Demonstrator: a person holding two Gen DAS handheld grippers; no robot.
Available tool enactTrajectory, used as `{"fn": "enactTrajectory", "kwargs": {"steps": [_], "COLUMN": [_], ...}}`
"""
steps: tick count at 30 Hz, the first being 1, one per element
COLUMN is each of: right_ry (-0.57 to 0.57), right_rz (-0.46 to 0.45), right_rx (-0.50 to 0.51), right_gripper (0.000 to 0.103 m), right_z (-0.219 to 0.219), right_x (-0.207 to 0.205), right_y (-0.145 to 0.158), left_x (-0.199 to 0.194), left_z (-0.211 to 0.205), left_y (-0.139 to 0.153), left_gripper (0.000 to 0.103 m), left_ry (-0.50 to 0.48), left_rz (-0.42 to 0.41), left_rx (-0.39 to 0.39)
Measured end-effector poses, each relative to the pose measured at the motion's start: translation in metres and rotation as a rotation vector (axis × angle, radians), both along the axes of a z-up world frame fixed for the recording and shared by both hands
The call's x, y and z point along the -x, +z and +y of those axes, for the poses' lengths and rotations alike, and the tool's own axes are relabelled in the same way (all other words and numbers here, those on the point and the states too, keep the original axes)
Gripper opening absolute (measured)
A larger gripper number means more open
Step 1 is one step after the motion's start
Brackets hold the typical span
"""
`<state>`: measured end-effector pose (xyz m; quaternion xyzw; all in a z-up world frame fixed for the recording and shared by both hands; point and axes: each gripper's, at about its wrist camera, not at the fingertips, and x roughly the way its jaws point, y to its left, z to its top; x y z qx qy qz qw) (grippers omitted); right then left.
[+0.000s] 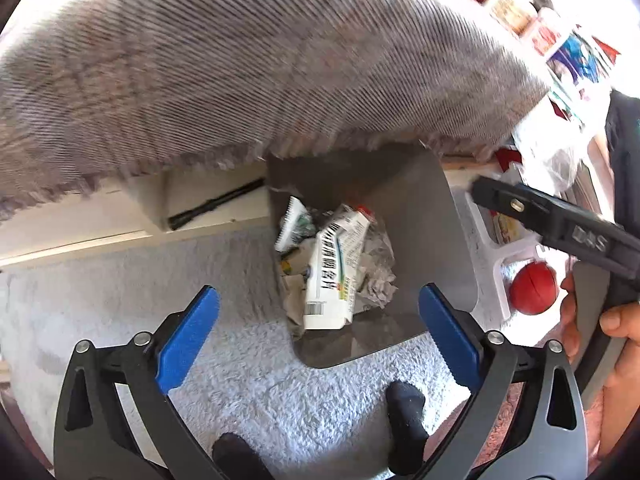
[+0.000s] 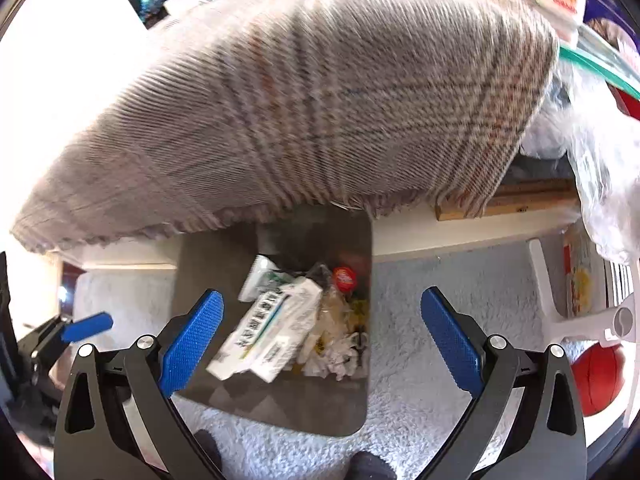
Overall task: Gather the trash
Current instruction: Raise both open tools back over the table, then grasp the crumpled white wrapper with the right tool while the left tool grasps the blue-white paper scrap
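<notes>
Blue-padded fingers [image 1: 188, 340] of the left gripper [image 1: 318, 338] fill the bottom of the left wrist view, spread wide with nothing between them. Just beyond, at centre frame, a grey trash bin [image 1: 436, 216] stands on the pale shaggy carpet [image 1: 120, 292], holding a white carton [image 1: 334, 276] among crumpled paper [image 1: 378, 268]. A plaid cloth [image 1: 256, 68] overhangs the bin from the upper frame, probably a table covering. At the right edge a hand [image 1: 612, 332] holds the other tool's handle, and a red ball [image 1: 534, 288] sits nearby.

From the right wrist view, the right gripper [image 2: 320, 338] is likewise wide apart and empty at the bottom, aimed down into the same bin [image 2: 200, 256]. The carton [image 2: 272, 332] lies slanted at centre, beside a red cap [image 2: 345, 279]. Both tools look down into the bin, so I judge the trash here is already collected. The left tool's blue pad [image 2: 86, 326] shows at lower left.
</notes>
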<state>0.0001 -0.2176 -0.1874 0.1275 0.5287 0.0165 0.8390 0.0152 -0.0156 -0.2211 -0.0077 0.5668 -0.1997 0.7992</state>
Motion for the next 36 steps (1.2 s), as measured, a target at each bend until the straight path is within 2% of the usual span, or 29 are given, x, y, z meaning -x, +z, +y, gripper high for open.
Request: {"fn": "enactTrajectory", "kwargs": {"steps": [4,9,14,17,21,29,36], "right_ry": [0.0,0.002,0.033,0.032,0.026,-0.021,-0.045], "right_rz": [-0.034,-0.086,-0.118,-0.14,-0.156,-0.183,-0.175], "right_rx": [-0.021,-0.019,-0.05,-0.044,-0.009,0.04,0.01], "right_gripper": [0.099,0.099,0.099,0.099,0.099,0.098,0.069], "right_z": [-0.001,-0.005,-0.01,-0.012,-0.014,-0.028,-0.036], "right_x": [-0.002,-0.019,-0.054,-0.078,-0.118,-0.209,-0.276], "right_y": [0.029,0.076,0.112,0.123,0.131,0.132,0.117], "left_x": [-0.004,-0.016,-0.051,-0.079,-0.12,-0.215,-0.281], "left_z": [0.018,0.025,0.029,0.028,0.025,0.009,-0.012], "left_y": [0.023,0.068,0.106,0.123,0.14,0.151,0.152], "left_gripper": [0.095,0.095,0.095,0.095,0.095,0.095,0.092], "left_ry": [0.063,0.071,0.105,0.118,0.141,0.159,0.151], "left_rz": [-0.014,-0.085,-0.14,-0.169,-0.235,-0.296,-0.328], "left_rx": [0.02,0.023,0.008,0.003,-0.024,-0.065,-0.056]}}
